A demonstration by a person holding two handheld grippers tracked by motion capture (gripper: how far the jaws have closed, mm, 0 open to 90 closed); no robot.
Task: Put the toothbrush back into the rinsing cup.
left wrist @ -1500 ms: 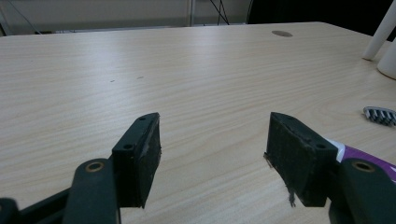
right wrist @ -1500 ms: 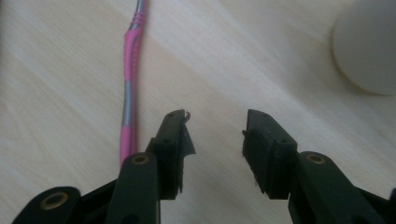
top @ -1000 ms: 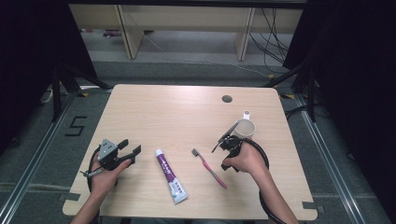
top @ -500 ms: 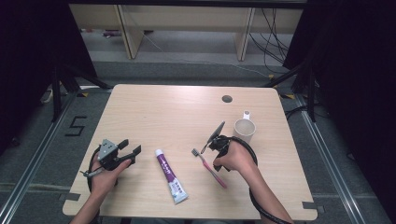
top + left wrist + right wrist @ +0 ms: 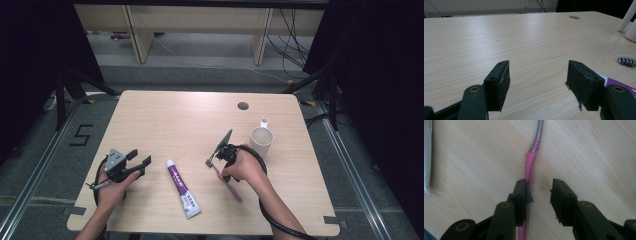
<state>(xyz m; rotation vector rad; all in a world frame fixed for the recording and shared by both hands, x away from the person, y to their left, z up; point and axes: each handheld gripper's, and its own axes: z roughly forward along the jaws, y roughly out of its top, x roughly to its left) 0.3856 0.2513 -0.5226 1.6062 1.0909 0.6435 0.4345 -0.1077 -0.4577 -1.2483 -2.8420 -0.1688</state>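
On the pale wooden table (image 5: 165, 120), ringed by grey floor and dark curtains, the right gripper (image 5: 539, 188) hovers over the pink toothbrush (image 5: 530, 167); its jaws, just closing, straddle the handle ungripped. Left gripper (image 5: 537, 82) rests near-left, jaws apart, empty; toothpaste tube (image 5: 183, 188) lies between them.

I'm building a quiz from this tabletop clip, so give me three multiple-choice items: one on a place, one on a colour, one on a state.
1. Where does the cup stand?
A. left of the toothpaste tube
B. right of the right hand-held gripper
C. on the floor

2. What colour is the toothbrush handle?
A. pink
B. green
C. yellow

3. How do the left hand-held gripper jaws stand?
A. clamped on the tube
B. shut on nothing
C. open, nothing between them

Answers:
1 B, the high view shows the cup on the table at that gripper's right.
2 A, pink shows in the right gripper view.
3 C, bare tabletop shows between the jaws.
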